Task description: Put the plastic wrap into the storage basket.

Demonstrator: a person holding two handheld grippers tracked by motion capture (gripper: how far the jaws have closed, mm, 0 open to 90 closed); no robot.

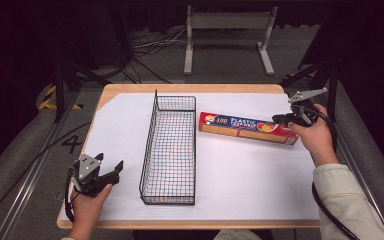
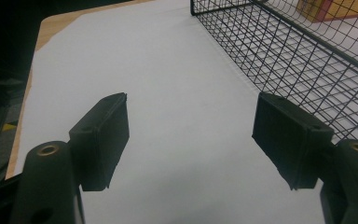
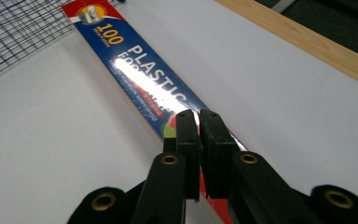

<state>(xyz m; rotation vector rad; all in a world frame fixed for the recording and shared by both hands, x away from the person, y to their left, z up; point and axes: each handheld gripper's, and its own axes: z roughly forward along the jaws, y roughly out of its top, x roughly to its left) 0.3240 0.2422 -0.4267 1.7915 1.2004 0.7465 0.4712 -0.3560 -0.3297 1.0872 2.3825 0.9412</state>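
Note:
A long red and blue box of plastic wrap (image 1: pixel 240 126) lies flat on the white sheet, right of a black wire basket (image 1: pixel 170 150). My right gripper (image 1: pixel 280 119) hovers over the box's right end, jaws shut with nothing between them. In the right gripper view the closed gripper (image 3: pixel 198 114) points along the box (image 3: pixel 135 65) toward the basket (image 3: pixel 18 32). My left gripper (image 1: pixel 111 167) rests near the front left of the table, open and empty. In the left gripper view its gripper (image 2: pixel 191 100) frames bare sheet, with the basket (image 2: pixel 307 60) at upper right and the box (image 2: pixel 326 9) behind the mesh.
A white sheet (image 1: pixel 250 180) covers most of the wooden table (image 1: pixel 190 88). The basket stands lengthwise in the middle, empty. Beyond the far edge a grey metal stand (image 1: pixel 227 22) and cables sit on the floor. Bare sheet lies on both sides of the basket.

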